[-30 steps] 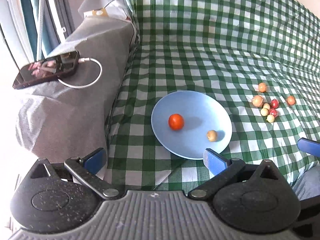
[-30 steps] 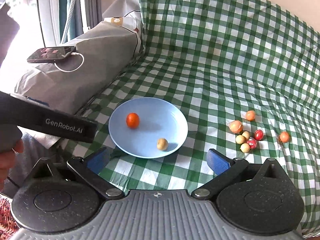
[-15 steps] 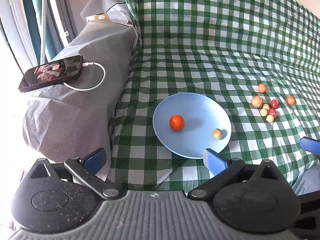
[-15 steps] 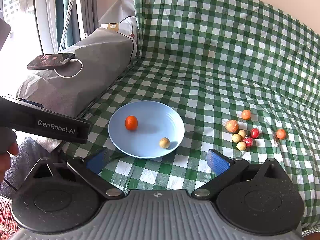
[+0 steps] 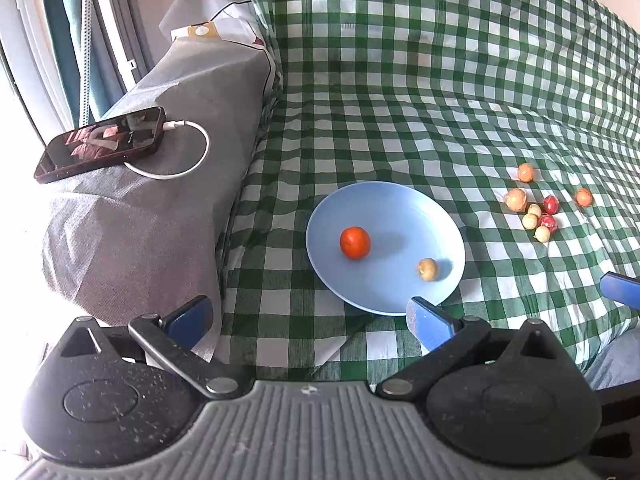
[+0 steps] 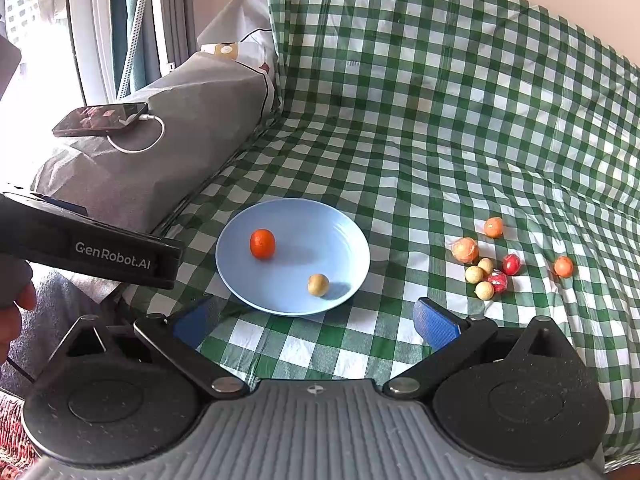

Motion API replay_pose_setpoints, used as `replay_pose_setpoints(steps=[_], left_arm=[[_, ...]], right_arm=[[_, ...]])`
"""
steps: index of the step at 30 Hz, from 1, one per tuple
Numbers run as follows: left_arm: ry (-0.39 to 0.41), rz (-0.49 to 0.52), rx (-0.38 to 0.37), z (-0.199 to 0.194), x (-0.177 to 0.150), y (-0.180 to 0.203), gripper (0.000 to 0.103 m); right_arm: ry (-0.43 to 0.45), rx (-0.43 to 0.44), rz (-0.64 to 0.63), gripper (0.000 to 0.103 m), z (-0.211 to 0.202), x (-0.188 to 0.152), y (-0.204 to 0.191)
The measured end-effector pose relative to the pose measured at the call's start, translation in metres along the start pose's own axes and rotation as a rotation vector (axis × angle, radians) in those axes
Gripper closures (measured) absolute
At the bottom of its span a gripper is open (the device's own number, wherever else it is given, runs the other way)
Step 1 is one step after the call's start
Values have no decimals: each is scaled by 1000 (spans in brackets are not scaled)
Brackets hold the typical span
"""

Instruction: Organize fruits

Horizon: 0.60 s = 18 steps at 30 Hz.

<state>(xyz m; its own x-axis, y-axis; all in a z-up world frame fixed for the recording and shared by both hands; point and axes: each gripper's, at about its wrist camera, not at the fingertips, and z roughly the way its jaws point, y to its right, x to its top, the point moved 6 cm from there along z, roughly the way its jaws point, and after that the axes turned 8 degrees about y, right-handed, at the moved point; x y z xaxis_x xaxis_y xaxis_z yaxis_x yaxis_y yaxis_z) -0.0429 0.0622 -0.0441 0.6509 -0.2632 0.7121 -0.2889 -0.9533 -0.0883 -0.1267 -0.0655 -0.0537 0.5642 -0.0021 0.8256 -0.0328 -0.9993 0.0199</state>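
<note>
A light blue plate (image 5: 400,208) (image 6: 344,236) lies on the green checked cloth. On it sit an orange fruit (image 5: 355,242) (image 6: 262,243) and a small yellow fruit (image 5: 427,269) (image 6: 318,284). To its right lies a cluster of several small orange, yellow and red fruits (image 5: 534,210) (image 6: 486,268), with one orange fruit (image 5: 584,197) (image 6: 563,266) apart at the far right. My left gripper (image 5: 308,320) is open and empty, near the plate's front edge. My right gripper (image 6: 314,320) is open and empty, just in front of the plate.
A grey covered cushion (image 5: 160,184) (image 6: 168,132) stands left of the plate with a phone (image 5: 100,144) (image 6: 100,119) and white cable on it. The left gripper's body (image 6: 92,248) crosses the right wrist view at left. The checked cloth rises up a backrest behind.
Both grippers have drawn back and up slightly, so the plate and fruits appear a little farther away. Nothing on the cloth has moved.
</note>
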Motion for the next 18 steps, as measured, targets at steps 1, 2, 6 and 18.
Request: replay_pose_setpoints(steps=[1,2,6,18], left_arm=[[-1,2,0,0,0,0,0],[-3,4,2,1,0,0,0],[-11,9,5,3,-1,0,0],[-33,55,3,16,7,19,0]], right_arm=[[-1,0,1,1,1,0,0],[-3,0,3,1,1,0,0],[-10,3,16,1,4,-2,0],[-30,-9,119,1,16,-13,21]])
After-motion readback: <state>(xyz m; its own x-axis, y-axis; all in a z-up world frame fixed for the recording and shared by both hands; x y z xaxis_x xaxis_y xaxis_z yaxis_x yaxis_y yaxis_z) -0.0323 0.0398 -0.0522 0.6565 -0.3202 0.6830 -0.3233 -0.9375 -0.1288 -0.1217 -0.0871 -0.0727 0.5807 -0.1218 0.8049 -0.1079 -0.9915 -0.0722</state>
